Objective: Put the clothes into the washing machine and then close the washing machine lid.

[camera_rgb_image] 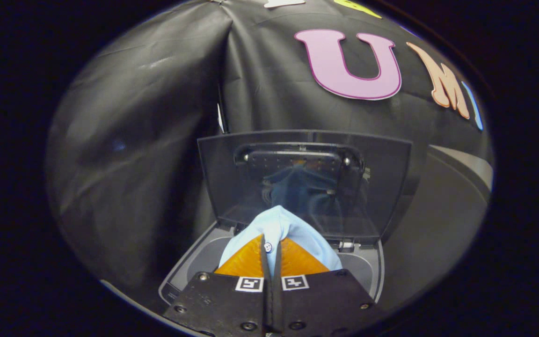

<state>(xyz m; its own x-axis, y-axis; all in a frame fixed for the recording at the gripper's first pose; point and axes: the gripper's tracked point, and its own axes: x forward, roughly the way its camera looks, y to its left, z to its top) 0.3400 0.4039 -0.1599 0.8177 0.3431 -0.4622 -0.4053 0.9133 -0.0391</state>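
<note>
Both jaws pinch the blue garment (282,229), hiding the washing machine (190,262) opening.

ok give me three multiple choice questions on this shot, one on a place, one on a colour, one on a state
1. Where is the shirt?
A. pinched between the fingers of the tongs, above the washing machine's opening
B. draped on the lid
C. on the floor

2. What colour is the shirt?
A. red
B. light blue
C. green

3. How is the lid?
A. shut
B. taken off
C. raised upright

Key: 1 A, cloth bulges from the closed fingers; 2 B, pale blue fabric; 3 C, the lid stands behind the opening.
</note>
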